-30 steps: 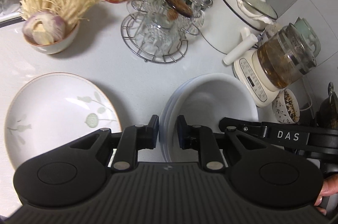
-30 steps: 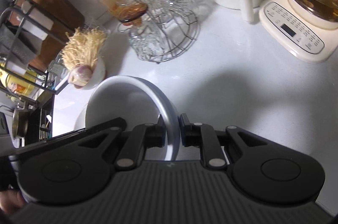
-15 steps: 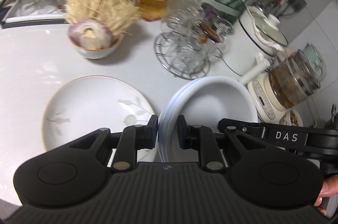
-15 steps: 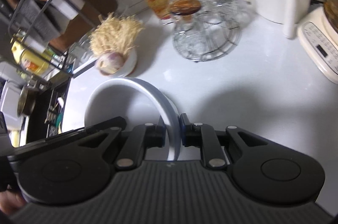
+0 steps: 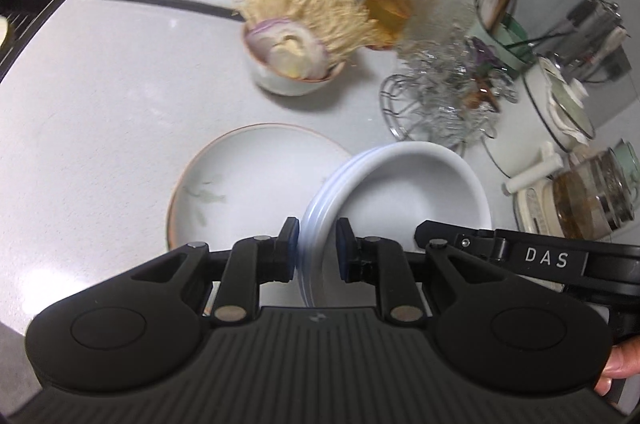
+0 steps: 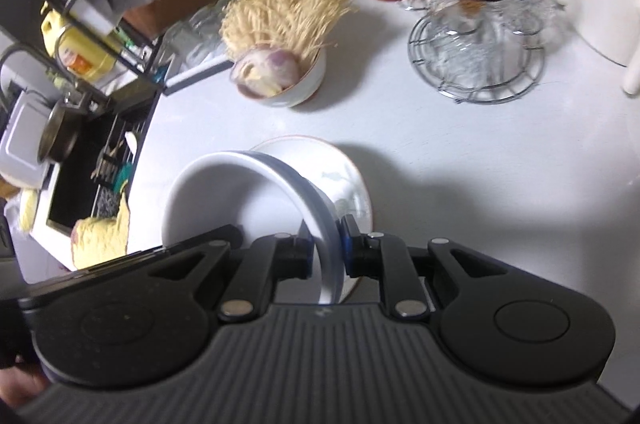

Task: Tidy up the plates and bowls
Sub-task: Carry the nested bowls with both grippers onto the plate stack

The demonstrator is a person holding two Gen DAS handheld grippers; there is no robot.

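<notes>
Since the earlier frames, the stack of white ceramic bowls (image 5: 404, 192) has travelled across the counter (image 5: 100, 96) and now overlaps the flat white plate with a leaf motif and brown rim (image 5: 248, 184). Left hand-held gripper (image 5: 318, 248) clamps the stack's left rim; right hand-held gripper (image 6: 326, 250) clamps the opposite rim. Judged progress: bowls gathered, placement pending. At upper centre, a filled small bowl (image 5: 288, 80) remains unsorted.
</notes>
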